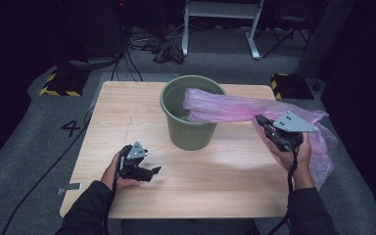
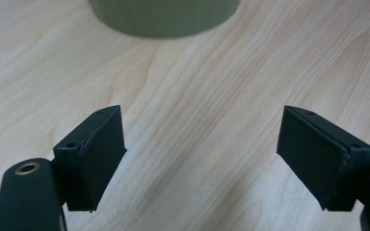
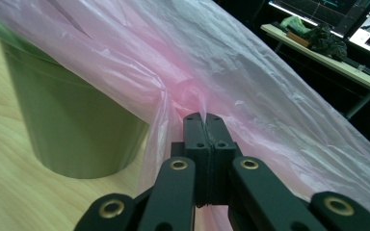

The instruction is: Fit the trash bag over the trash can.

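- Pink plastic bag (image 1: 235,107): thin, translucent and crinkled. One end lies over the rim of the green bucket (image 1: 190,128) and reaches into its mouth; from there the film runs to the right, past the edge of the surface (image 1: 127,122), and hangs in loose folds behind the right hand (image 1: 296,155).
- Right tongs (image 1: 260,120): jaws pressed together and clamped on a gathered fold of the pink plastic bag. In the right gripper view the film bunches directly at the jaw tips (image 3: 205,118), and the bucket wall stands to the left, partly under the film.
- Right tongs position: raised off the surface, just right of the bucket, pointing toward it. The grey three-cornered plate (image 1: 293,122) sits on top of the gripper body.
- Left tongs (image 1: 154,171): jaws wide apart and holding nothing. In the left gripper view, bare wood grain shows between the two black pads (image 2: 96,154), and the bucket base appears at the top edge.
- Left tongs position: low at the front left of the surface, held by the left hand (image 1: 117,171), near the bucket but apart from it, pointing right.
- Green bucket: upright, standing at the middle rear of the light wooden surface.
- Surroundings: grey carpeted floor (image 1: 24,147) with black cables (image 1: 127,54), and yellow-and-black striped base blocks (image 1: 58,83) at both rear corners of the surface.
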